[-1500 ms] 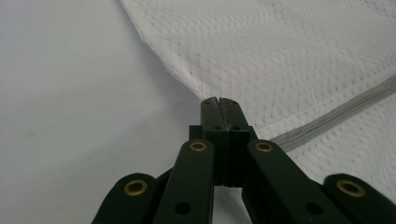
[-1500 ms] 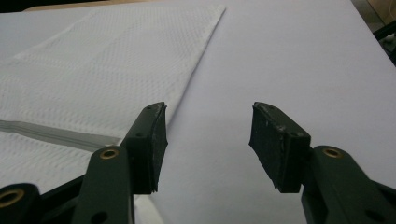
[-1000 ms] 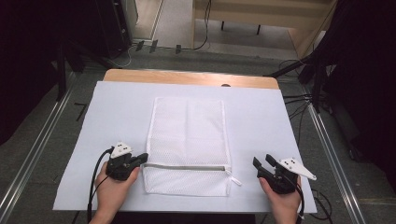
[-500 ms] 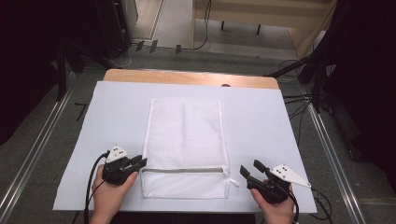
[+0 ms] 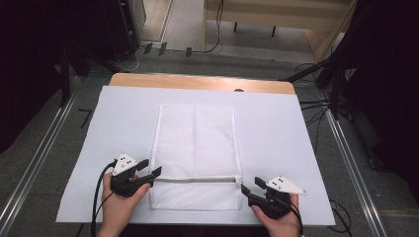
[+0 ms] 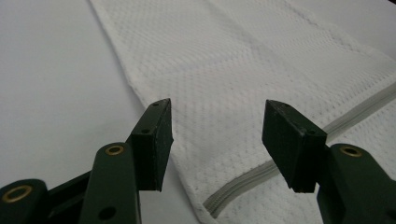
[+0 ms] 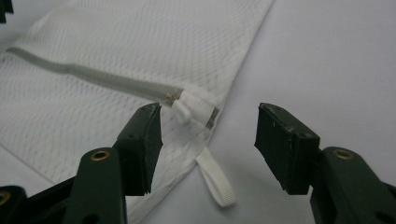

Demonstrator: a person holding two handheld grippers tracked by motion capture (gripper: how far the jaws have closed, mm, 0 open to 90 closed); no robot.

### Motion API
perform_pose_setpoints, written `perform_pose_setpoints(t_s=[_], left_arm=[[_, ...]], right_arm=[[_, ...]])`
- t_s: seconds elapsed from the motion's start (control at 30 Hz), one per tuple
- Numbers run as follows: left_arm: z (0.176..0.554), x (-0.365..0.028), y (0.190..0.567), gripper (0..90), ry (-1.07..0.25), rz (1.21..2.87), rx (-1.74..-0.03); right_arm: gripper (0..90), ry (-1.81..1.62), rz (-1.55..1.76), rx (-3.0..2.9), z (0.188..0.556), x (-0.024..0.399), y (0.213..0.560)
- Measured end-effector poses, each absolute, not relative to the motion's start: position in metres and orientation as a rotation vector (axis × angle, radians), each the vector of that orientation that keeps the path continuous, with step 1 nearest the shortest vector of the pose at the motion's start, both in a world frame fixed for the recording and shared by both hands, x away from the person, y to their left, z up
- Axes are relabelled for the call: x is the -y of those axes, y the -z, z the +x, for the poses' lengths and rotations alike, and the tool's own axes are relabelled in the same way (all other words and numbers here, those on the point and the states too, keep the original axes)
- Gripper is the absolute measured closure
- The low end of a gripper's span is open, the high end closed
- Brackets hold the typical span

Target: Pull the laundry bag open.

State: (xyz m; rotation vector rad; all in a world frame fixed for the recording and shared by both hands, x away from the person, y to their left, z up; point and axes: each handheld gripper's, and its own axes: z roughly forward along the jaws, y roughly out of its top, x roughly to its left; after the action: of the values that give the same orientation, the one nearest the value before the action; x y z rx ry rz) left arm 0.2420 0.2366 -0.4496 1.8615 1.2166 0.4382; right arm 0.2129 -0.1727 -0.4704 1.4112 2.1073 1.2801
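Observation:
A white mesh laundry bag lies flat on the white sheet, its grey zipper running across near my edge. My left gripper is open at the bag's left edge, just beside the zipper's left end. In the left gripper view the jaws frame the mesh. My right gripper is open at the bag's right edge. Its jaws sit around the white zipper pull and a white ribbon loop, without touching them.
The white sheet covers a wooden table whose far edge shows bare. Cables and dark equipment stand on the floor to the right and left. Metal rails run along both sides.
Both hands have slid toward me and inward. The right gripper has come left to the zipper pull at the bag's corner. The left one stays at the bag's left edge.

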Motion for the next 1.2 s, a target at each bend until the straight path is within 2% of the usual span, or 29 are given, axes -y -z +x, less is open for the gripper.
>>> perform_pose_setpoints(t_s=[0.2,0.27,0.6,0.73,0.8,0.87,0.9,1.03,1.2], left_arm=[[0.240,-0.224,0.451,43.6,-0.413,1.895,-1.168],[0.240,-0.218,0.452,44.4,-0.351,1.880,-1.155],[0.236,-0.186,0.453,49.9,-0.250,1.916,-1.063],[0.237,-0.176,0.453,50.9,-0.224,1.917,-1.041],[0.237,-0.169,0.452,51.2,-0.215,1.926,-1.030],[0.236,-0.165,0.451,52.0,-0.211,1.937,-1.025],[0.236,-0.158,0.448,52.2,-0.193,1.940,-1.003],[0.235,-0.141,0.446,54.5,-0.165,1.954,-0.961],[0.236,-0.116,0.446,73.2,-0.115,1.999,-0.906]], right_arm=[[38.9,-1.228,1.385,-2.193,0.212,0.163,0.477],[39.3,-1.200,1.359,-2.216,0.214,0.157,0.480],[38.9,-1.086,1.291,-2.223,0.220,0.137,0.487],[52.8,-1.065,1.256,-2.200,0.214,0.130,0.488],[66.0,-1.066,1.259,-2.202,0.213,0.129,0.487],[69.1,-1.063,1.268,-2.201,0.213,0.128,0.486],[77.3,-1.055,1.280,-2.200,0.214,0.127,0.485],[83.8,-1.060,1.286,-2.198,0.214,0.126,0.484],[86.1,-1.050,1.243,-2.183,0.211,0.121,0.481]])
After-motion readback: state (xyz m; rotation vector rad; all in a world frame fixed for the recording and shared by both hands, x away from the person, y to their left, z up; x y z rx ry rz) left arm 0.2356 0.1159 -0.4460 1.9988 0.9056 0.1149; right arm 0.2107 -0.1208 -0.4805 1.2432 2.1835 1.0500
